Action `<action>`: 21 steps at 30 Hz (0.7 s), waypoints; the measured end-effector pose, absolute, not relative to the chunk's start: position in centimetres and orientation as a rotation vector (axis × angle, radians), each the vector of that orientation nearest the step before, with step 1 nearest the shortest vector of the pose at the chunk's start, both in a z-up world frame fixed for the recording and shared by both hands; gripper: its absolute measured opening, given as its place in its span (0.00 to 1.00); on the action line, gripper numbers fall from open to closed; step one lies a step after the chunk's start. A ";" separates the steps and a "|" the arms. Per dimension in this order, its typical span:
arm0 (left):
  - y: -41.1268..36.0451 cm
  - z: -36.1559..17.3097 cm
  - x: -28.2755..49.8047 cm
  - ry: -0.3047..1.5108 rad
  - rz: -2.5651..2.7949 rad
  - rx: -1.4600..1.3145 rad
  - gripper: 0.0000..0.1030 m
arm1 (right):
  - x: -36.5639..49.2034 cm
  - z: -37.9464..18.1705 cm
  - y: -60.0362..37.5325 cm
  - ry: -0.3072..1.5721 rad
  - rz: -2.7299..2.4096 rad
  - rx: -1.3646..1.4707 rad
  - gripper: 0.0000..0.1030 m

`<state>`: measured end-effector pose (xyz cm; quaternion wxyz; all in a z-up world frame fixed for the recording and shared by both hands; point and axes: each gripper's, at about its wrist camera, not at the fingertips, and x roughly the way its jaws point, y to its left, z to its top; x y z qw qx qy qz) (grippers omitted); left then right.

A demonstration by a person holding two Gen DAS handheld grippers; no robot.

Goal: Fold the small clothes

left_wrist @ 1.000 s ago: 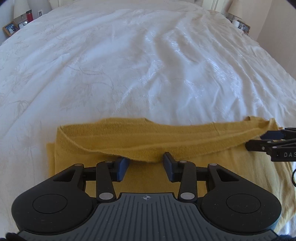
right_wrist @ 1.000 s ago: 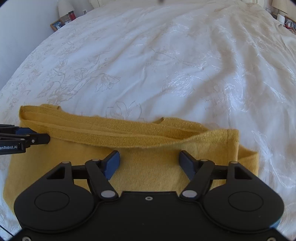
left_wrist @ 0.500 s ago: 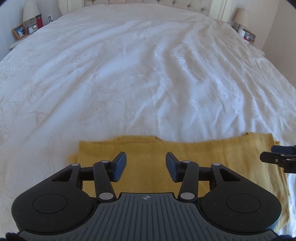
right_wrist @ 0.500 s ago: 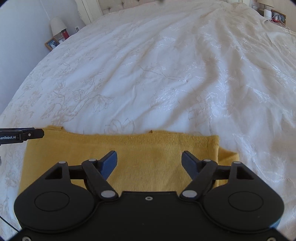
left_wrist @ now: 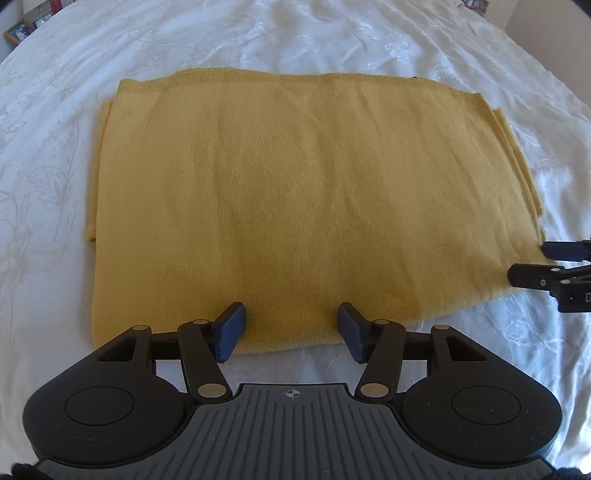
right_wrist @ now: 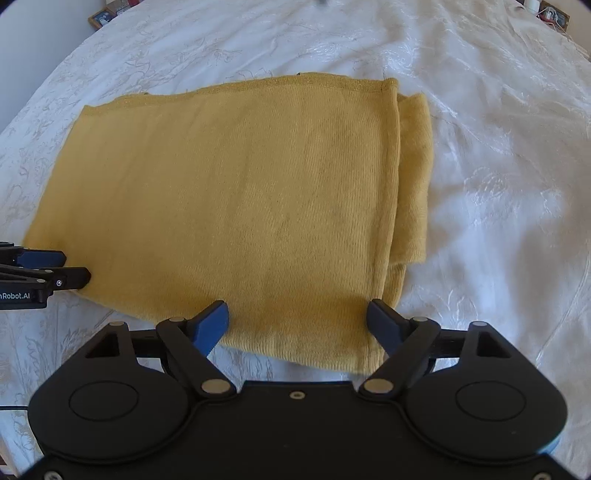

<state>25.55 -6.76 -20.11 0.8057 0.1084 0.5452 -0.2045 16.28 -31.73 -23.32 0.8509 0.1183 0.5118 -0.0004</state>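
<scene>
A mustard-yellow knit garment [left_wrist: 295,199] lies folded flat in a rectangle on the white bedspread; it also shows in the right wrist view [right_wrist: 236,206], with layered folded edges along its right side. My left gripper [left_wrist: 291,328] is open and empty, its fingertips over the garment's near edge. My right gripper [right_wrist: 297,323] is open wide and empty over the near right corner. Each gripper's tip shows at the edge of the other's view, the right one [left_wrist: 546,266] by the garment's right corner and the left one [right_wrist: 55,269] by its left side.
The white embroidered bedspread [left_wrist: 332,37] spreads all around the garment. Picture frames stand on a bedside table at the far left [right_wrist: 103,16], and small items stand on another at the far right [right_wrist: 550,13].
One second ago the garment's raised edge hung at my left gripper's tips. It now lies flat. Both grippers have pulled back, risen and tilted down over the folded garment.
</scene>
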 end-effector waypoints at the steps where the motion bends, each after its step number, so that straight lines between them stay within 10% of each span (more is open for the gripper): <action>1: -6.6 -20.1 25.5 1.169 -0.435 0.230 0.54 | 16.0 -23.2 -31.9 1.077 -0.005 0.262 0.81; 21: -10.5 -15.9 30.6 1.136 -0.357 0.065 0.55 | 12.5 -22.1 -37.3 0.967 -0.026 0.625 0.95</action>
